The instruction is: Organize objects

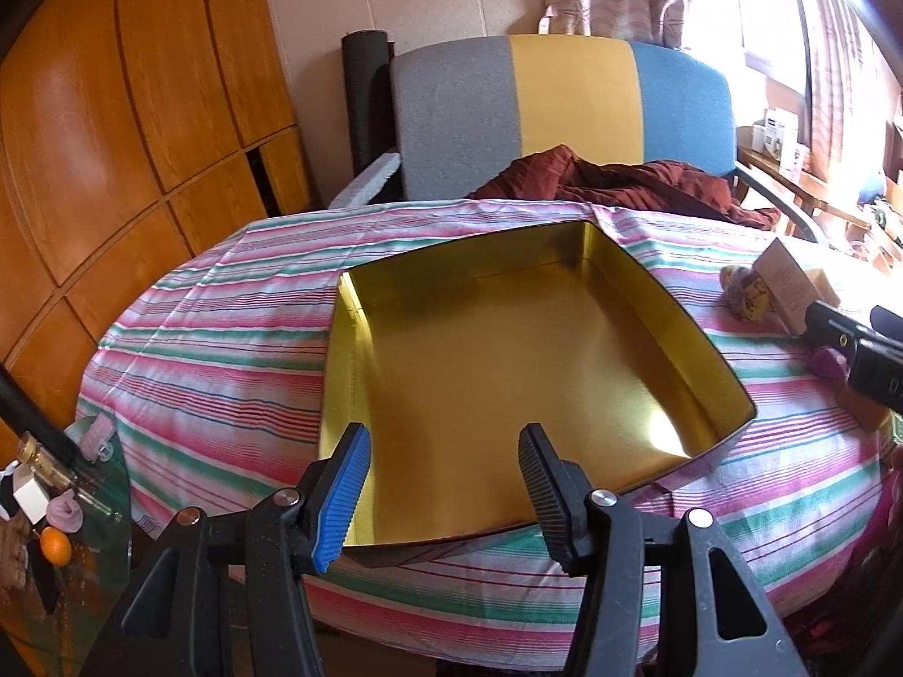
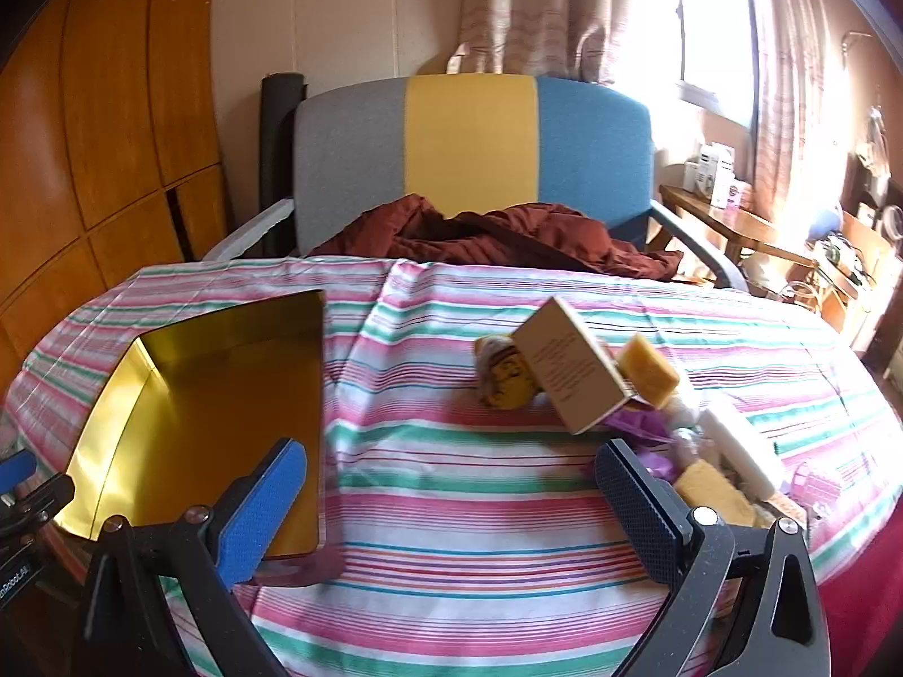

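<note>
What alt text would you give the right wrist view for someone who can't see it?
The open right gripper hovers empty over a striped tablecloth. An empty gold tin sits to its left; a pile with a tan box and yellow sponge lies to its right. A chair holding red cloth stands behind.

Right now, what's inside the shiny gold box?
Nothing is inside the gold box: only its bare shiny floor and walls show. The near edge is partly hidden behind the left hand-held gripper.
</note>
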The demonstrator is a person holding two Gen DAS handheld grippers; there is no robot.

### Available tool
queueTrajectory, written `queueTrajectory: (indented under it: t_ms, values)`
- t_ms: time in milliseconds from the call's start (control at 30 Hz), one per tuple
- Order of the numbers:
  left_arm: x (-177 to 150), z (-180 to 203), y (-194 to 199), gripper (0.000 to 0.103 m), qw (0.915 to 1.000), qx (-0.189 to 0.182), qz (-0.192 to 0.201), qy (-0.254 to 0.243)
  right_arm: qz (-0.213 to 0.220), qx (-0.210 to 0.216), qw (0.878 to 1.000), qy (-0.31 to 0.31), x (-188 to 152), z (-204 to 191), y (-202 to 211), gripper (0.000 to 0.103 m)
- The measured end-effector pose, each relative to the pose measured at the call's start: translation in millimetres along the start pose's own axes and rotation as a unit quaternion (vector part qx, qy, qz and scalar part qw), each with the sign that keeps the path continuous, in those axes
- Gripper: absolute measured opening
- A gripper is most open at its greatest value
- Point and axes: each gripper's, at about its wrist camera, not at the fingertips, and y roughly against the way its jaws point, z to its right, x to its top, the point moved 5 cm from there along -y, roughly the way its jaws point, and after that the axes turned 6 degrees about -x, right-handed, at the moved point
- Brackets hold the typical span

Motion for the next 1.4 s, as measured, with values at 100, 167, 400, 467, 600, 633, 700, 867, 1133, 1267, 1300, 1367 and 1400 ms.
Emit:
queueTrajectory:
  t_ms: [100,167,400,467,600,633,700,867,1133,1267,1300,1367,1400]
  values:
    - [1.3,10.7,-1.8,0.055,0.9991,-0.042,-0.004,0.000,0.003,-0.016,1.000,-0.013,3.8,20.5,3.0,0.103]
    - [0.2,20.1,-4.4,0.055,0.9970,-0.076,-0.012,0.007,0.005,-0.025,0.999,-0.024,5.8,34.9,5.8,0.103]
    - [-0.7,67.9,-10.9,0.055,0.9879,-0.146,-0.025,-0.044,-0.007,-0.054,0.996,-0.065,7.1,93.7,7.8,0.103]
    - [2.0,81.1,-12.4,0.055,0.9814,-0.183,-0.031,-0.050,-0.009,-0.071,0.994,-0.083,5.8,118.3,9.2,0.103]
    - [5.5,109.1,-16.0,0.063,0.9648,-0.250,-0.054,-0.062,-0.018,-0.107,0.985,-0.133,0.2,177.4,17.6,0.103]
    - [6.1,116.6,-16.5,0.063,0.9567,-0.274,-0.058,-0.080,-0.018,-0.116,0.982,-0.145,-1.1,192.5,20.1,0.103]
    - [6.1,132.7,-17.5,0.064,0.9506,-0.288,-0.067,-0.094,-0.018,-0.133,0.977,-0.167,-3.4,219.3,27.2,0.103]
    - [2.0,176.3,-25.4,0.064,0.9340,-0.316,-0.101,-0.131,-0.014,-0.165,0.964,-0.207,-7.5,270.8,44.3,0.103]
    - [6.9,249.3,-20.1,0.064,0.9076,-0.357,-0.104,-0.194,-0.023,-0.166,0.962,-0.214,-19.1,299.2,49.0,0.103]
    - [7.6,297.0,-11.8,0.083,0.8828,-0.383,-0.077,-0.261,-0.032,-0.154,0.962,-0.225,-27.1,305.7,43.5,0.103]
    - [6.9,311.5,-9.7,0.086,0.8750,-0.389,-0.067,-0.280,-0.035,-0.151,0.962,-0.225,-28.9,305.7,41.2,0.103]
    - [3.7,332.0,-9.6,0.086,0.8572,-0.405,-0.065,-0.312,-0.039,-0.146,0.963,-0.222,-32.0,305.4,37.8,0.103]
    - [1.5,343.8,-12.1,0.086,0.8532,-0.403,-0.069,-0.324,-0.042,-0.144,0.964,-0.221,-33.5,305.2,36.4,0.103]
